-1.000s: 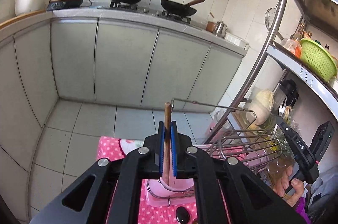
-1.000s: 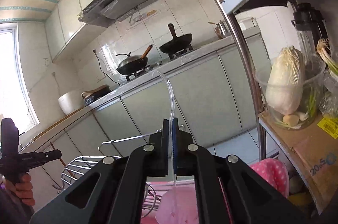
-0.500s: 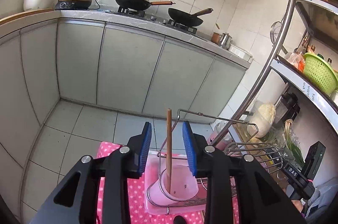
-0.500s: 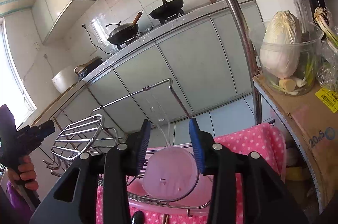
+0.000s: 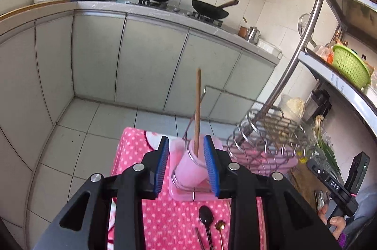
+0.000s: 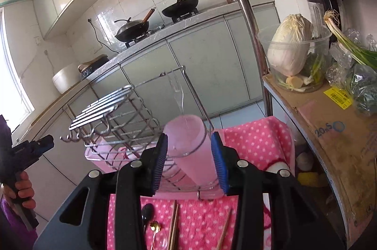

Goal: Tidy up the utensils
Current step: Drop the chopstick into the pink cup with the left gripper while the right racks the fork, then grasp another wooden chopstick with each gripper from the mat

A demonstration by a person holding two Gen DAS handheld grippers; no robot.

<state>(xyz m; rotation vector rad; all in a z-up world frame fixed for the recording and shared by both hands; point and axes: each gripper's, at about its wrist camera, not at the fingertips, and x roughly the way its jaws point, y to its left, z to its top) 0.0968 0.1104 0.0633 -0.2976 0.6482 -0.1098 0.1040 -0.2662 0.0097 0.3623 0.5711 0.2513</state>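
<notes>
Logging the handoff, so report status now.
Both claws, left and right, open, empty. Wooden chopstick and clear fork upright in pink cups. Spoons on cloth. Nothing blocking.

Below my fingers a pink polka-dot cloth (image 5: pixel 132 155) covers the table. On it sits a wire rack (image 6: pixel 113 113) on a pink tray (image 5: pixel 179 194), with a black spoon (image 5: pixel 206 218), a small gold spoon (image 5: pixel 221 225) and loose chopsticks (image 6: pixel 173 224) nearer me.

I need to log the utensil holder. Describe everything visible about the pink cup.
The pink cup is a pale, matte, plastic-looking cylinder, open at the top, leaning in a wire ring of the metal rack. It holds a wooden chopstick and a clear plastic fork. No fingers press it.
</notes>
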